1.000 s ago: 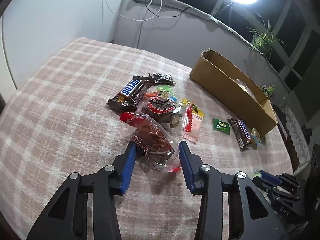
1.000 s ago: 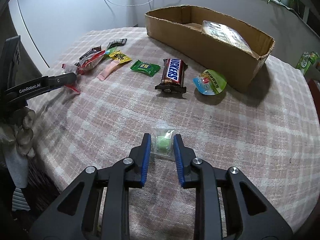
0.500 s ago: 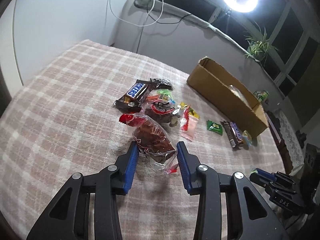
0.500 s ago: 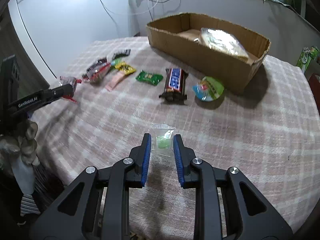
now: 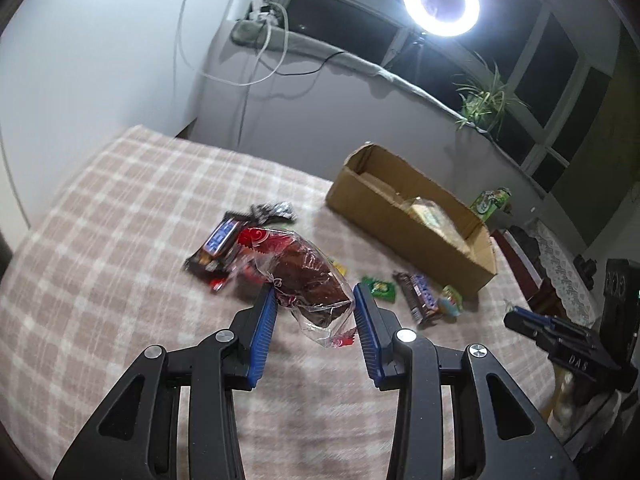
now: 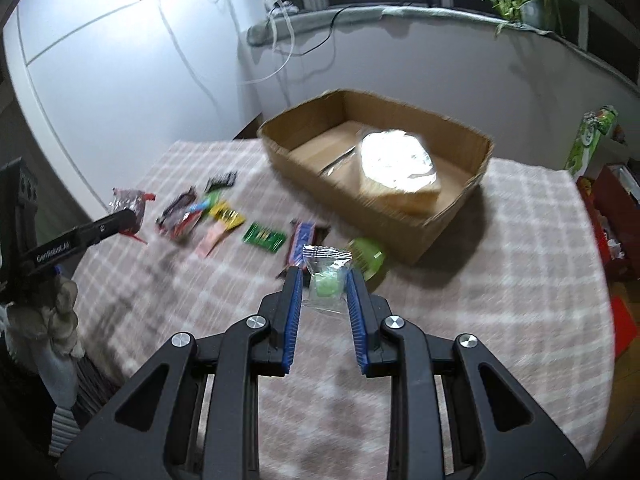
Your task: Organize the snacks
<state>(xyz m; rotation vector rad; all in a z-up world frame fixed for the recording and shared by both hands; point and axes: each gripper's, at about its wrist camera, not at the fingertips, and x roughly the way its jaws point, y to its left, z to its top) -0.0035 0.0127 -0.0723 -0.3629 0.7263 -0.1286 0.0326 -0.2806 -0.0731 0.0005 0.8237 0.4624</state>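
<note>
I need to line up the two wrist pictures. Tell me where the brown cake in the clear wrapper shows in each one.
Left wrist: brown cake at centre, between the left gripper fingers, lifted.
Right wrist: same cake small at far left, at the tip of the other gripper.
Shared landmark: cardboard box on the checked cloth.

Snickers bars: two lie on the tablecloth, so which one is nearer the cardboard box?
The Snickers bar beside the green packet and the round green snack, just short of the cardboard box. The other Snickers bar lies in the far-side pile.
</note>
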